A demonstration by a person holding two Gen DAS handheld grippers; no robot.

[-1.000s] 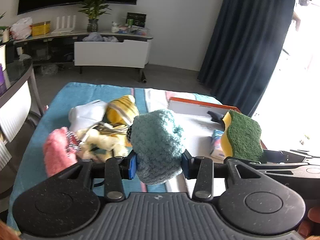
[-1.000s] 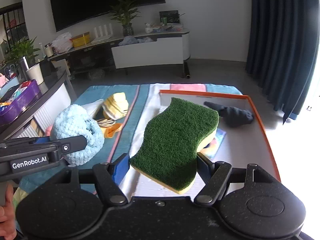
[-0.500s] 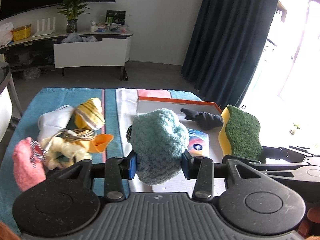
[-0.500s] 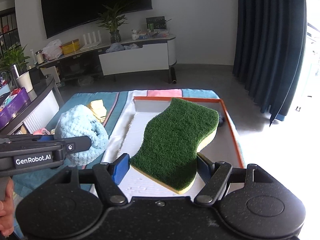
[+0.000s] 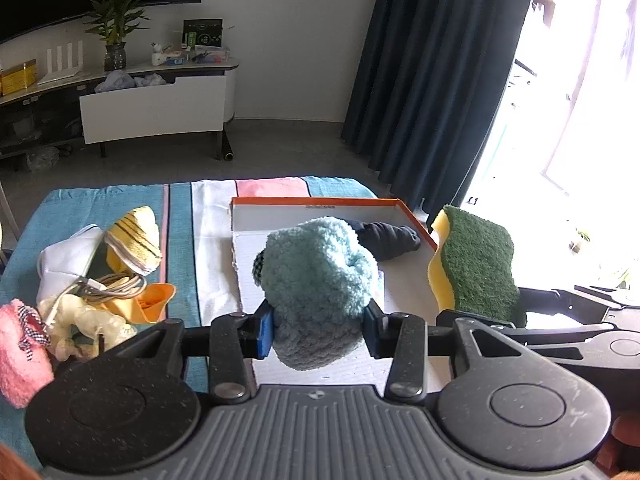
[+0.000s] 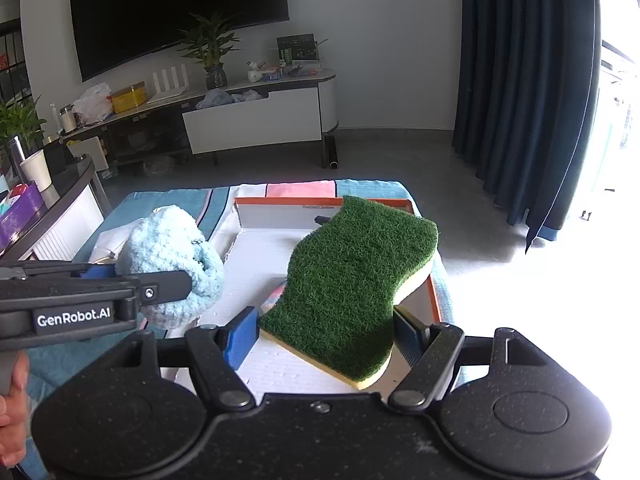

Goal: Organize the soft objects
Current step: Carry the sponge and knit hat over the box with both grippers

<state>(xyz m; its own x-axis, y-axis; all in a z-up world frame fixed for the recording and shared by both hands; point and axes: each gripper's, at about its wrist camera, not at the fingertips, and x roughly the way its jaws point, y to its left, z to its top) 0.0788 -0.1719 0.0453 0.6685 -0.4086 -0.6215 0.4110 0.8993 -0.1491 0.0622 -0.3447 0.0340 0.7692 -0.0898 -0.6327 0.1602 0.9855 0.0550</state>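
Both loads hang just above the orange-rimmed tray [image 5: 320, 201] lying straight ahead and below: the left hand-held gripper [image 5: 319, 328] clamps the fluffy blue ball [image 5: 316, 292], the right hand-held gripper [image 6: 325, 334] pinches the green sponge [image 6: 356, 284] lengthwise toward the tray's far wall.

the blue fluffy ball [image 5: 318, 292] hides most of the printed card [image 5: 379, 282] and part of the dark cloth [image 5: 394, 240] in the orange-rimmed tray [image 5: 320, 201]; the pink plush [image 5: 20, 354] is cut by the left edge; shelf clutter [image 6: 280, 70] too small to tell
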